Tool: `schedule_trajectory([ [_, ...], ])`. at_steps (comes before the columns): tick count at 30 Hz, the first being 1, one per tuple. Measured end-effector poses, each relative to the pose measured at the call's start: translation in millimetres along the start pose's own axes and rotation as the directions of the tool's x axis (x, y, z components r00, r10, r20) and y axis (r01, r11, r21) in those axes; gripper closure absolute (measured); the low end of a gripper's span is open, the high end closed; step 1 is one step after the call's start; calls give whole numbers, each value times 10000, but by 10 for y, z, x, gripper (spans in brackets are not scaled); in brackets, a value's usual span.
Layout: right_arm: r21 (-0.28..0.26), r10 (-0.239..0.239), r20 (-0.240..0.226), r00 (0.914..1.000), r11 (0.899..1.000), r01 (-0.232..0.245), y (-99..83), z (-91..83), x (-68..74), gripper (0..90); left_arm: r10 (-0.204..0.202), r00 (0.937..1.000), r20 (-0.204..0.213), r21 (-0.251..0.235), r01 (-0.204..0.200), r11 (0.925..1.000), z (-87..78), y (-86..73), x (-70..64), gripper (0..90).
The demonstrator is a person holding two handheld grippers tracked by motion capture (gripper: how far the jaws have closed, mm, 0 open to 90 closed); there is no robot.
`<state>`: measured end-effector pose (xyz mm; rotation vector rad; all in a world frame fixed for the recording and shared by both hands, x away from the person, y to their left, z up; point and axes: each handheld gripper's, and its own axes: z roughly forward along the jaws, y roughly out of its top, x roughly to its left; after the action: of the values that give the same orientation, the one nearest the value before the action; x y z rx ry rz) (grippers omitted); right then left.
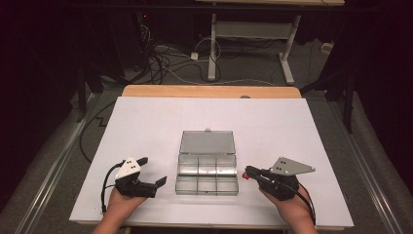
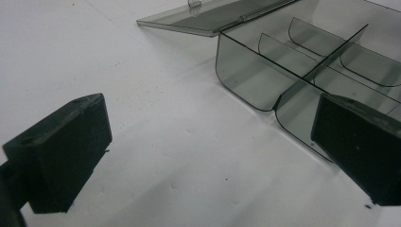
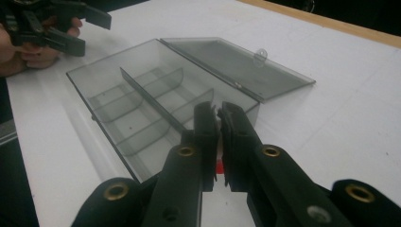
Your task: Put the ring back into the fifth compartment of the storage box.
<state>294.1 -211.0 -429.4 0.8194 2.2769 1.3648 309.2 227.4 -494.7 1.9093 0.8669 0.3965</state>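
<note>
A clear smoky plastic compartment box (image 1: 207, 174) lies open in the middle front of the white table, its lid (image 1: 208, 142) folded flat toward the far side. Dividers (image 3: 151, 97) split it into several empty cells. My left gripper (image 1: 153, 170) is open just left of the box, with bare table between its jaws (image 2: 213, 151); the box's near corner (image 2: 246, 80) is close to one jaw. My right gripper (image 1: 247, 172) sits at the box's right edge, its jaws (image 3: 220, 111) shut on a small red piece (image 3: 219, 166) that peeks out between them (image 1: 245, 177).
The white tabletop (image 1: 146, 122) has open room left, right and behind the box, with a wooden strip (image 1: 209, 91) along its far edge. Beyond it stand a white desk frame (image 1: 253, 44) and floor cables (image 1: 160, 58). The left hand and gripper (image 3: 52, 28) appear across the box.
</note>
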Motion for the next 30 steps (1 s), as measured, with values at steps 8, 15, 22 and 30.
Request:
schedule_trajectory([
  [8, 85, -174, -372, 9992, 9998, 178, 78, 165, 86, 872, 13, 10000, -11, -1, -13, 10000, -2, 0, -1, 0],
  [15, 194, -285, -632, 9976, 9994, 297, 116, 306, 150, 872, 12, 10000, 2, -13, -12, 10000, -3, -1, -1, 0],
  [22, 292, -325, -845, 9959, 9990, 351, 145, 438, 193, 872, 19, 10000, 30, -23, -19, 10000, -3, -1, -1, 0],
  [30, 400, -417, -1049, 9936, 9981, 461, 166, 566, 255, 872, 43, 10000, 26, -14, -42, 10000, -2, -1, -4, 0],
])
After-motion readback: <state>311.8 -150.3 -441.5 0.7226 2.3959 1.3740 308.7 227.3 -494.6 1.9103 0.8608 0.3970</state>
